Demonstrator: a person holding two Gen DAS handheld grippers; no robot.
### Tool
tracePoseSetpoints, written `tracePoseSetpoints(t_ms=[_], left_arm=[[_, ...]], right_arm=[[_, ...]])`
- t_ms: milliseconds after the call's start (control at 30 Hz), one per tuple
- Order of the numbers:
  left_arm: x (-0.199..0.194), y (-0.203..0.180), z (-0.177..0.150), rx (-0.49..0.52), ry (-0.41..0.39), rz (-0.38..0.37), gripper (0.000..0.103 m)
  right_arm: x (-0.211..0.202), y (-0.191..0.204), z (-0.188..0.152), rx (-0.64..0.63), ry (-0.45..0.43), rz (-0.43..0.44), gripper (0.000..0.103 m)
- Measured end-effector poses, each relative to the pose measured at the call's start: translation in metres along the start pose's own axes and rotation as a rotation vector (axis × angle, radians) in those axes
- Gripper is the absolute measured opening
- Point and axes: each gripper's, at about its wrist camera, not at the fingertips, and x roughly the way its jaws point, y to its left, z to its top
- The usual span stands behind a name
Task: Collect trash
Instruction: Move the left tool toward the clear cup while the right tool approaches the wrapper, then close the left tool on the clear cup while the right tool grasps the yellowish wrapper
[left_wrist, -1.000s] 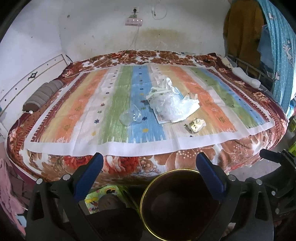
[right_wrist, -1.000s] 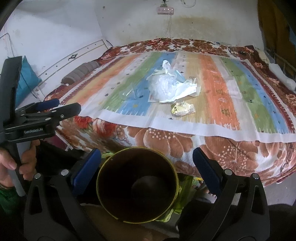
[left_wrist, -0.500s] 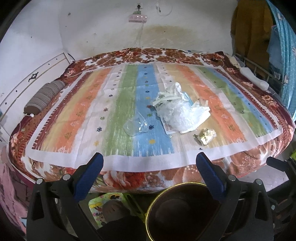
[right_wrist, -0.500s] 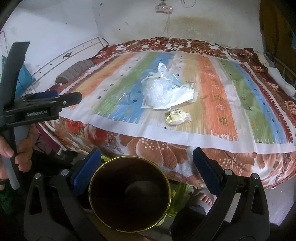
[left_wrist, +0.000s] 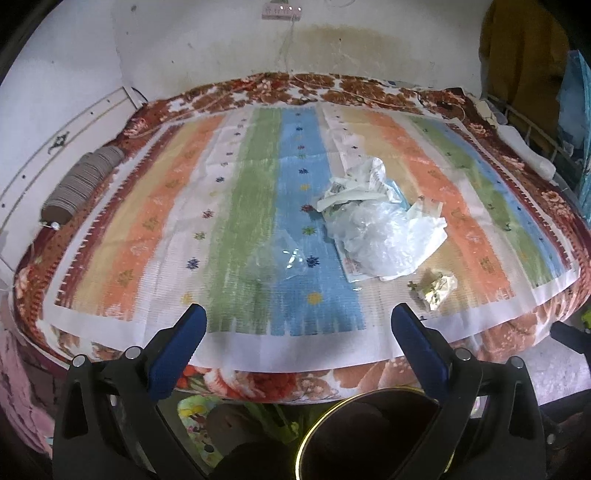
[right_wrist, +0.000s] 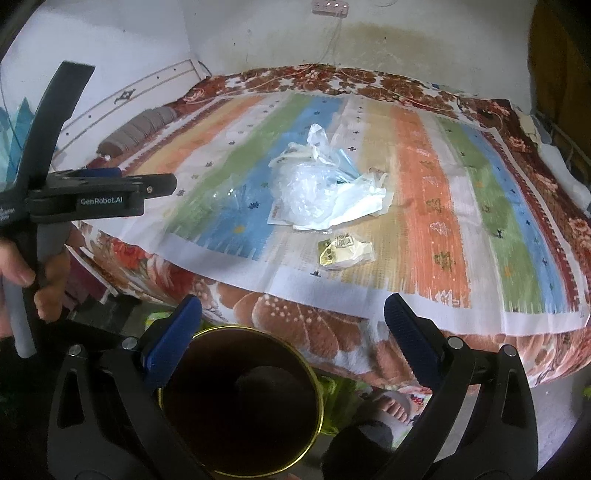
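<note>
Trash sits mid-bed in the left wrist view: a crumpled white plastic pile (left_wrist: 380, 236), a clear wrapper (left_wrist: 280, 258) beside it and a yellowish wrapper (left_wrist: 436, 286) nearer the edge, with the left gripper (left_wrist: 295, 332) spread and empty, so this looks like the approach. From the right wrist, the right gripper (right_wrist: 293, 321) is spread too, above a gold-rimmed bin (right_wrist: 240, 402) on the floor; next comes a reach over the striped bed cover (right_wrist: 424, 206), stained wall behind.

Woven matt striped cloth (left_wrist: 258, 177); crinkled glossy clear plastic bags (left_wrist: 376, 236); shiny foil wrapper (right_wrist: 345, 251); brass-rimmed dark bin (right_wrist: 240, 402)
</note>
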Motion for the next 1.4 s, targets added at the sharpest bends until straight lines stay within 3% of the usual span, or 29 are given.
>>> tracePoseSetpoints(t_ms=[367, 467, 667, 867, 1233, 1400], left_arm=[[0.040, 0.003, 0.034, -0.022, 0.038, -0.010, 0.097], [0.057, 0.008, 0.039, -0.037, 0.068, -0.001, 0.097], [0.082, 0.018, 0.046, -0.077, 0.126, -0.064, 0.097], [0.109, 0.027, 0.056, -0.110, 0.170, -0.052, 0.097], [0.154, 0.025, 0.070, -0.073, 0.236, -0.068, 0.074], [0.170, 0.017, 0.073, -0.029, 0.277, -0.037, 0.064]], right_arm=[[0.035, -0.009, 0.027, 0.001, 0.058, -0.009, 0.094], [0.044, -0.011, 0.033, -0.003, 0.069, -0.011, 0.094], [0.067, -0.023, 0.043, 0.026, 0.120, 0.001, 0.092], [0.092, -0.030, 0.055, 0.042, 0.161, 0.018, 0.092], [0.139, -0.050, 0.070, 0.074, 0.245, 0.020, 0.083], [0.158, -0.057, 0.073, 0.084, 0.285, 0.022, 0.077]])
